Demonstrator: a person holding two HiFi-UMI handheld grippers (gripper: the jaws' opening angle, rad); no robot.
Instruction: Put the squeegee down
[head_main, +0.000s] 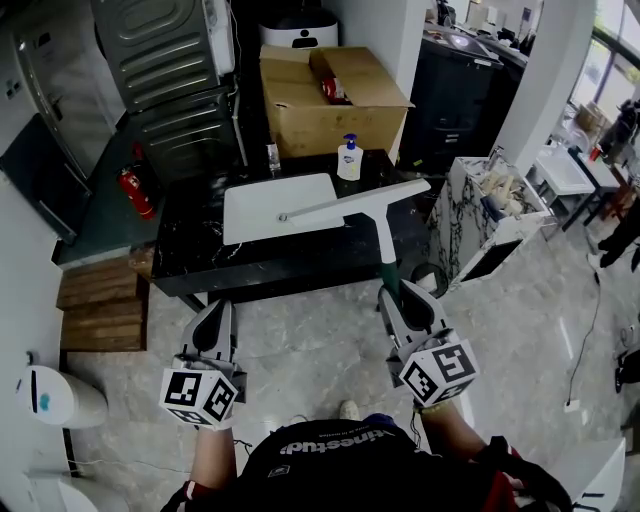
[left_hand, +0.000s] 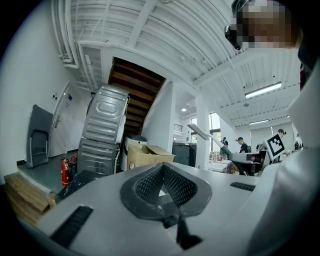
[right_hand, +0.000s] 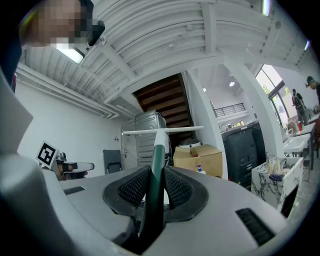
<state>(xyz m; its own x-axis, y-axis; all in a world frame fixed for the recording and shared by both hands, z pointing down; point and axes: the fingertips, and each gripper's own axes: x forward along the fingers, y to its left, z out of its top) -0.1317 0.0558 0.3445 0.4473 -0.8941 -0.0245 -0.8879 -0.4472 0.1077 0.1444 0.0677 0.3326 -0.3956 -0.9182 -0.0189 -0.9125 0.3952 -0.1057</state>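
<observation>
A squeegee with a white blade and a dark green handle hangs level over the front edge of the black table. My right gripper is shut on the handle's lower end. In the right gripper view the green handle runs up between the pads to the white blade. My left gripper is held over the floor to the left, shut and holding nothing. Its pads meet at the tips in the left gripper view, where the squeegee shows at the right.
A white board lies on the table, with a soap pump bottle behind it and an open cardboard box further back. Left of the table are a fire extinguisher and wooden steps. A marble-patterned stand is to the right.
</observation>
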